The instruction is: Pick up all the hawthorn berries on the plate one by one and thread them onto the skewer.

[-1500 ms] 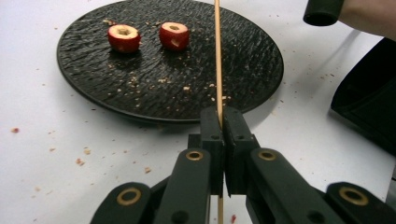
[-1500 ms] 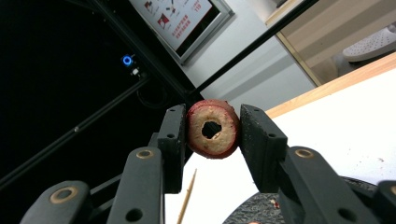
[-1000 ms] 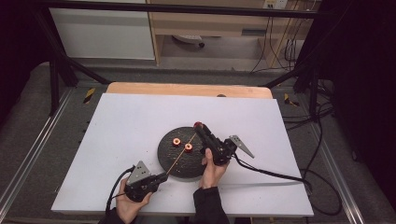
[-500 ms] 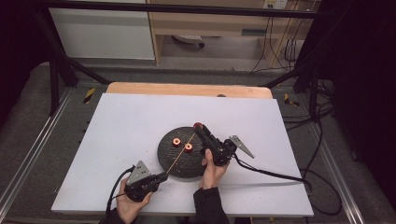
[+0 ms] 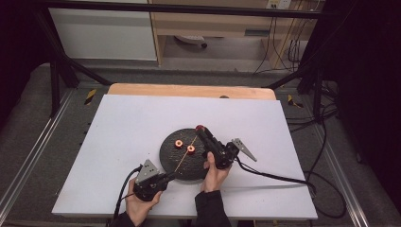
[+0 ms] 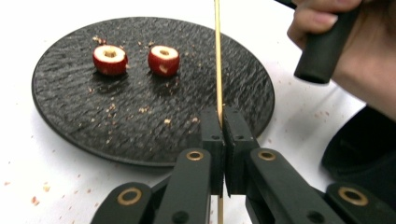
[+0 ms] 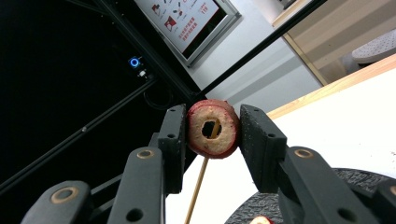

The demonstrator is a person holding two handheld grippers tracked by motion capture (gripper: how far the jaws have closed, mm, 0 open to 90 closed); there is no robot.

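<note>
Cored fruit ring [image 7: 212,129] pinched flat-side-on in the right claw [image 7: 212,130], held above the dark plate [image 5: 189,163] at about its 1 o'clock edge; skewer [image 6: 217,60] tip just entering the ring's hole. Left claw [image 6: 223,140] pressed tight on the skewer's lower end, at the plate's 7 o'clock. Risks, as I judge them: the thin stick is gripped far from its tip, so it may bow or snap if pushed off-axis; a missed hole could split the ring. Two more rings [image 6: 109,59] [image 6: 163,59] wait on the plate; crumbs litter the counter [image 5: 118,137].
</note>
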